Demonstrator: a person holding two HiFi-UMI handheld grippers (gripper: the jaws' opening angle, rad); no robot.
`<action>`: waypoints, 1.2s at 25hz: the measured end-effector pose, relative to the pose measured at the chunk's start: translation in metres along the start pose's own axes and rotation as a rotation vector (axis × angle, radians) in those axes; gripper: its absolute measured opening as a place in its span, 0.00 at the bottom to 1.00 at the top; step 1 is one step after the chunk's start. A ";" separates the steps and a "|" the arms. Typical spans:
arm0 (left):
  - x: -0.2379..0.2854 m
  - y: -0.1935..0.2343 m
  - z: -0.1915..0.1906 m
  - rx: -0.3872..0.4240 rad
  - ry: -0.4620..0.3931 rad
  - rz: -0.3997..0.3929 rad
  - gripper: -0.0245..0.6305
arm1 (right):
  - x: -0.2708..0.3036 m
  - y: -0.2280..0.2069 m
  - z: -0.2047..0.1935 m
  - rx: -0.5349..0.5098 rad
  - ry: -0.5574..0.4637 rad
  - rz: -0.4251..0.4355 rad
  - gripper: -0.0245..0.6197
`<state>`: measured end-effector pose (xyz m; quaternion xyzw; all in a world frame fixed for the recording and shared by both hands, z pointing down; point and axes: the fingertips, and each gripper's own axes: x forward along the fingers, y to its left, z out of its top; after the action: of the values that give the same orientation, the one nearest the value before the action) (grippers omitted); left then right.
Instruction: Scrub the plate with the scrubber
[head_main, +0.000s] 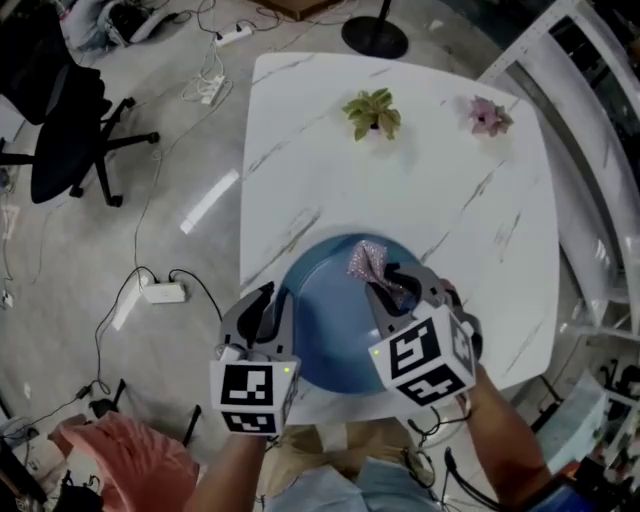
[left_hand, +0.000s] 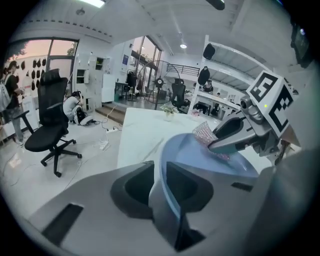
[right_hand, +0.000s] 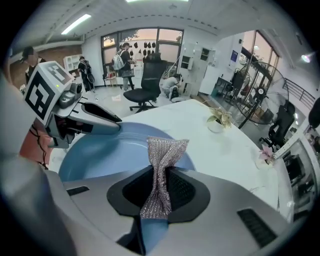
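A blue plate (head_main: 325, 325) lies at the near edge of the white marble table (head_main: 450, 200). My left gripper (head_main: 272, 312) is shut on the plate's left rim (left_hand: 167, 192), which runs between its jaws. My right gripper (head_main: 385, 290) is shut on a silvery mesh scrubber (head_main: 364, 263), pinched at its middle like a bow (right_hand: 161, 172). The scrubber hangs over the plate's far right part (right_hand: 95, 152); whether it touches the surface I cannot tell. From the left gripper view the scrubber (left_hand: 204, 134) shows at the right gripper's tips.
A small potted plant (head_main: 373, 113) and a pink flower (head_main: 489, 117) stand at the table's far side. An office chair (head_main: 60, 130) and cables with a power strip (head_main: 163, 292) are on the floor to the left. White shelving (head_main: 590, 110) runs along the right.
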<state>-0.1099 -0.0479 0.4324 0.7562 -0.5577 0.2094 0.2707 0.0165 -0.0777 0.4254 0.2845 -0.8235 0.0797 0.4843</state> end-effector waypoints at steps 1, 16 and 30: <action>0.003 -0.001 -0.002 0.012 0.008 -0.005 0.16 | 0.003 0.000 -0.003 -0.014 0.028 0.002 0.18; 0.015 -0.010 -0.006 -0.007 0.127 -0.168 0.08 | 0.035 0.011 0.003 -0.608 0.451 -0.078 0.17; 0.017 -0.008 -0.004 -0.059 0.180 -0.234 0.07 | 0.041 0.071 0.024 -0.992 0.315 -0.110 0.15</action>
<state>-0.0977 -0.0558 0.4450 0.7859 -0.4453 0.2268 0.3641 -0.0556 -0.0446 0.4573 0.0481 -0.6632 -0.3036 0.6824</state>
